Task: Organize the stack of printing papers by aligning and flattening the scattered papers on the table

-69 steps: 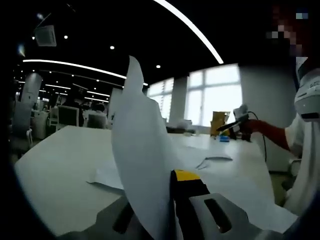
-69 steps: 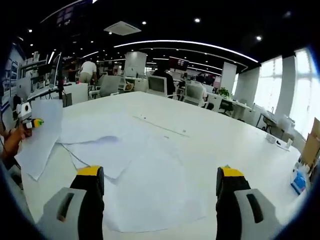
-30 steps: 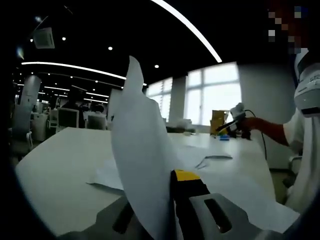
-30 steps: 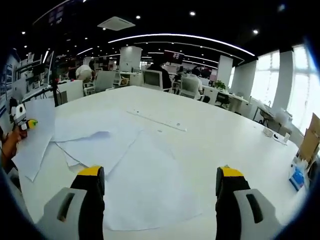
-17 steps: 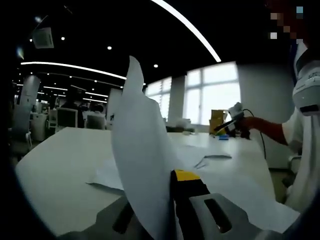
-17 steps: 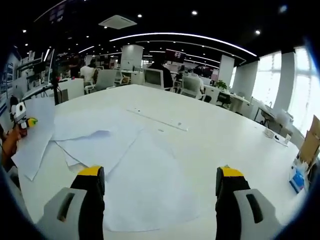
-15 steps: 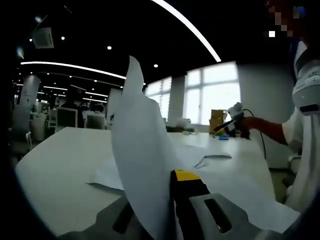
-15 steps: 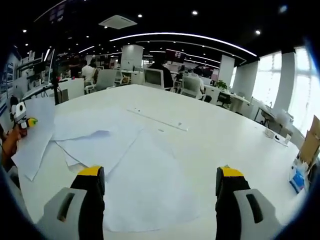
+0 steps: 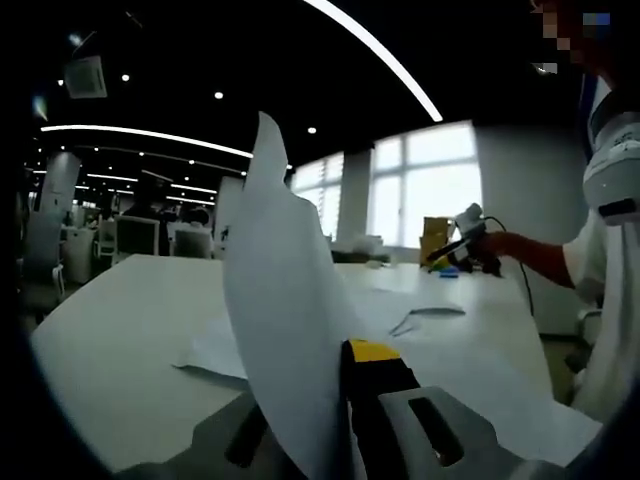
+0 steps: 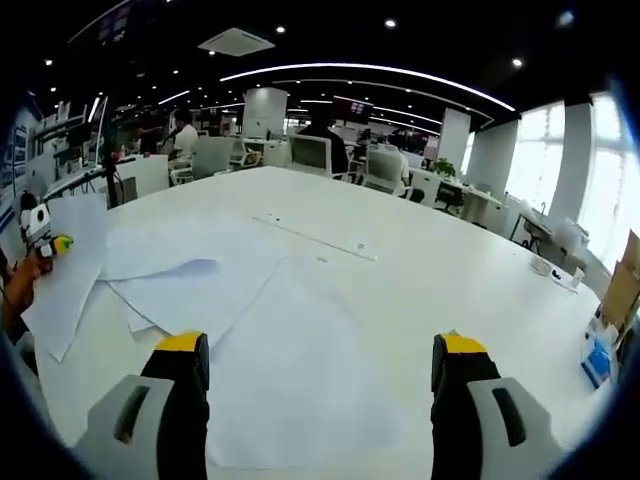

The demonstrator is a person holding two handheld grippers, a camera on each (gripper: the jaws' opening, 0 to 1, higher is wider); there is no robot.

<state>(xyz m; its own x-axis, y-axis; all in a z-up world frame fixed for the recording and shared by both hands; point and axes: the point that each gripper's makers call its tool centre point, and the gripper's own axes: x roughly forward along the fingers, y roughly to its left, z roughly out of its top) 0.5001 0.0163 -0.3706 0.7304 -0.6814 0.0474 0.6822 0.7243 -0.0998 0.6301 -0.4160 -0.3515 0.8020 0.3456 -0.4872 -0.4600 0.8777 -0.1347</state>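
Observation:
My left gripper (image 9: 335,395) is shut on a white sheet (image 9: 285,300) that stands upright between its jaws and hides the left jaw. More sheets (image 9: 425,318) lie on the white table (image 9: 110,340) behind it. Off to the right a hand holds my right gripper (image 9: 462,238) above the table. In the right gripper view my right gripper (image 10: 318,375) is open over several overlapping scattered sheets (image 10: 300,350), touching none of them. At the far left of that view the left gripper (image 10: 42,235) holds its sheet (image 10: 65,285) up.
A thin strip (image 10: 315,240) lies across the table beyond the papers. A cardboard box (image 10: 625,285) and a blue item (image 10: 600,358) stand at the table's right end. Office chairs, monitors (image 10: 310,155) and people are behind the far edge.
The right gripper view has shifted slightly, so the sheets sit a little lower in it. The left gripper holds its sheet as before.

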